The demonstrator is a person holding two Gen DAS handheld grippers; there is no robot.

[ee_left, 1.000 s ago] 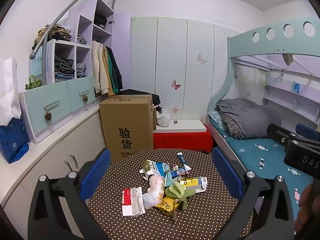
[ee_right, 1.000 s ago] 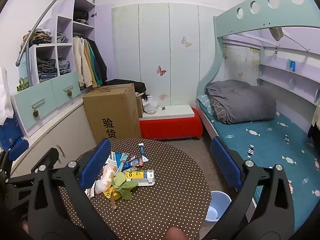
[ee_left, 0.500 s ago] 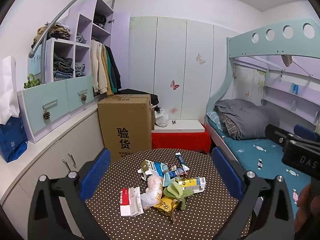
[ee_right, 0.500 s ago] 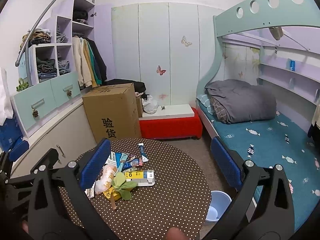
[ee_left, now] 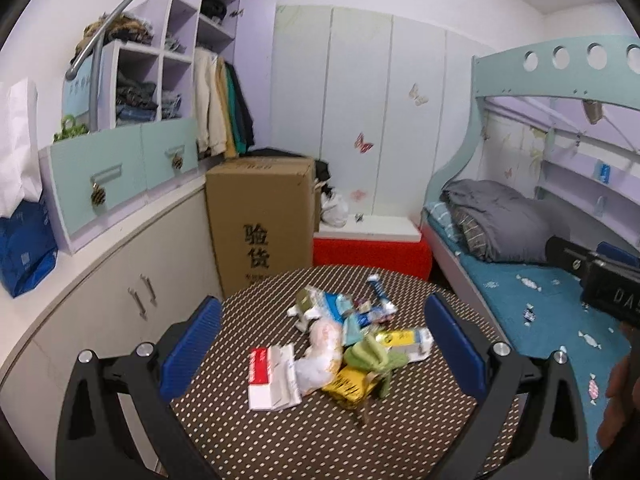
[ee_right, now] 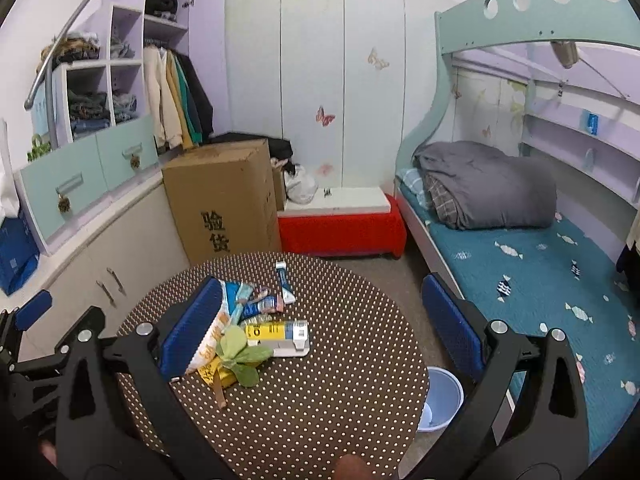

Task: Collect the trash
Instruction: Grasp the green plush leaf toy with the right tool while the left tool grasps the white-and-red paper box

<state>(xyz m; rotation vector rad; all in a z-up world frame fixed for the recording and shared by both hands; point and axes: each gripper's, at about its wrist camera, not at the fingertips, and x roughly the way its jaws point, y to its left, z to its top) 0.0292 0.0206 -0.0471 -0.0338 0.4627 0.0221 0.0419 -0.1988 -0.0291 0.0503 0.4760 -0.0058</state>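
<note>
Left wrist view nearer the trash pile than before, both grippers' fingers apart, empty.

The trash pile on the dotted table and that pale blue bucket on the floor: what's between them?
In the right wrist view, only bare dotted tablecloth lies between the trash pile and the table's edge; the bucket sits just past it on the floor.

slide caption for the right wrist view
Open right gripper above trash pile on dotted round table, blue bin beside.
</note>
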